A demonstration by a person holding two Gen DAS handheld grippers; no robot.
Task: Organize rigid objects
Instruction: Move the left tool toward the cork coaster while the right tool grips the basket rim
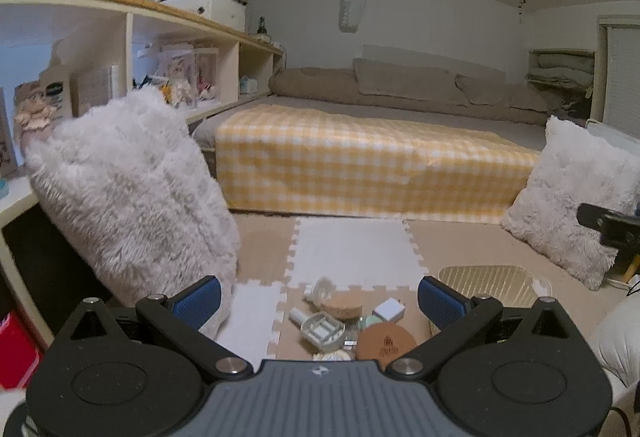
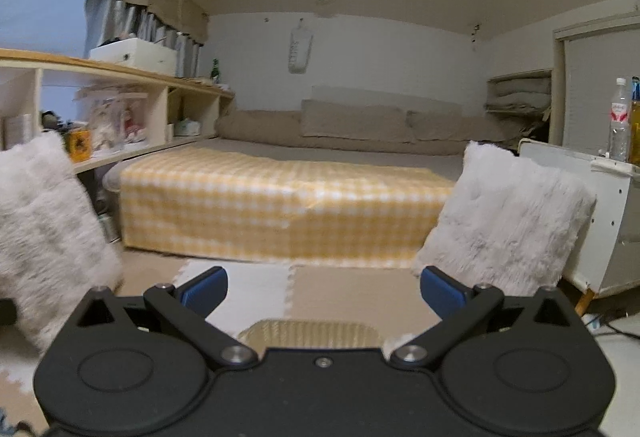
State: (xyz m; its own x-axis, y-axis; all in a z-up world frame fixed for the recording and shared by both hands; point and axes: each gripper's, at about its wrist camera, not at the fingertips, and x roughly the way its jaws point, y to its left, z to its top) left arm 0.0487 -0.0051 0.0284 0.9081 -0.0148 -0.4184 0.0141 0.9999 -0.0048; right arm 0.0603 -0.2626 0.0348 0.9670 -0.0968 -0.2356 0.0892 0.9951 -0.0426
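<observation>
A small heap of rigid objects lies on the foam floor mat just ahead of my left gripper (image 1: 320,299), which is open and empty above it. The heap holds a grey-green soap dish (image 1: 323,331), a round brown leather coaster (image 1: 386,341), a cork disc (image 1: 345,309), a white charger cube (image 1: 390,309) and a white round part (image 1: 320,288). A ribbed yellow tray (image 1: 486,279) sits on the mat to the right of the heap. My right gripper (image 2: 323,293) is open and empty over the same yellow tray (image 2: 308,333).
Two fluffy white cushions stand at either side, one at left (image 1: 132,197) and one at right (image 2: 504,225). A bed with a yellow checked cover (image 1: 376,165) fills the background. A shelf unit (image 1: 168,49) runs along the left wall. A white cabinet (image 2: 600,221) carries bottles (image 2: 619,121).
</observation>
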